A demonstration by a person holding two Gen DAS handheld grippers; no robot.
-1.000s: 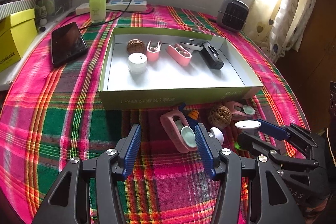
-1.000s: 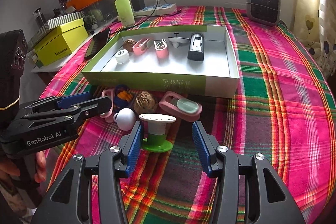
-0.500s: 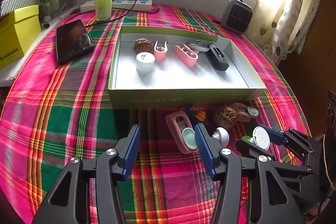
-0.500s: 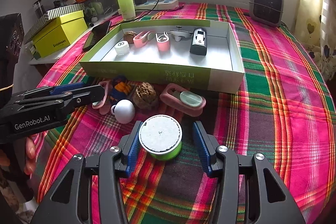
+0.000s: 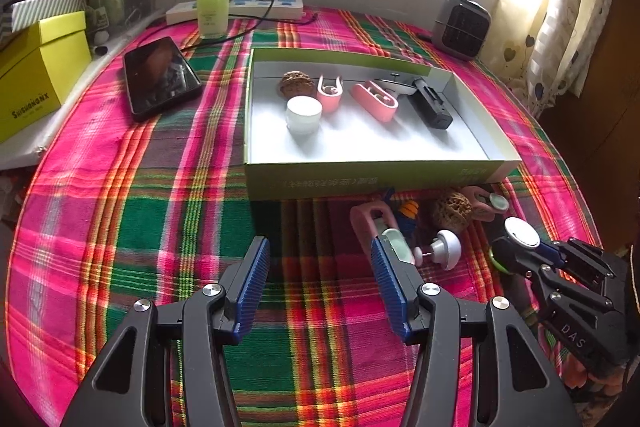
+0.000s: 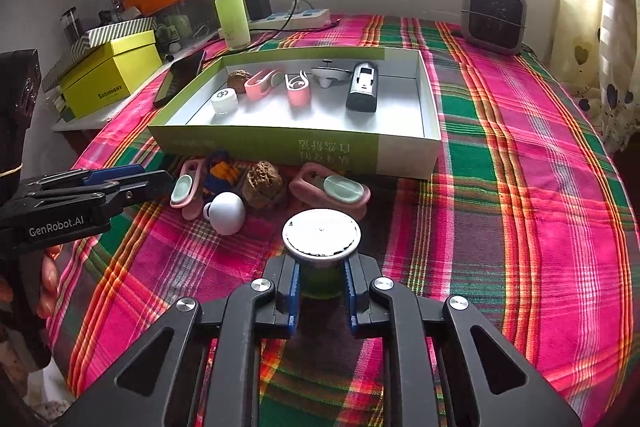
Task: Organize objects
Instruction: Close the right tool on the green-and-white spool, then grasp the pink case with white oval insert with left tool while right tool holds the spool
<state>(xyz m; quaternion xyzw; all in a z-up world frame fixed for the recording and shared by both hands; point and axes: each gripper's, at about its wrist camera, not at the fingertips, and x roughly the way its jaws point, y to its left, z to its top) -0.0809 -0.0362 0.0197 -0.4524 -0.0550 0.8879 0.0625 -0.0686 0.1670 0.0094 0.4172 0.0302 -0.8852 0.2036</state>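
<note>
— While the green spool (image 6: 320,273) is clamped at its stem between the right gripper (image 6: 320,291) pads, where is it held?
— Near the loose pile, its white disc top facing the lens; the tray (image 6: 404,157) front wall is seen beyond.
— And the left gripper (image 5: 318,281)?
— Its fingers are spread wide over bare plaid cloth (image 5: 152,227), nothing held; the pink clip (image 5: 370,227) is just beside its right pad.

My blue-padded right gripper (image 6: 321,293) grips a white-topped green stamp (image 6: 321,239); the tablecloth (image 6: 520,187) is pink-green plaid, the box (image 6: 240,143) lime-walled, white inside.
</note>
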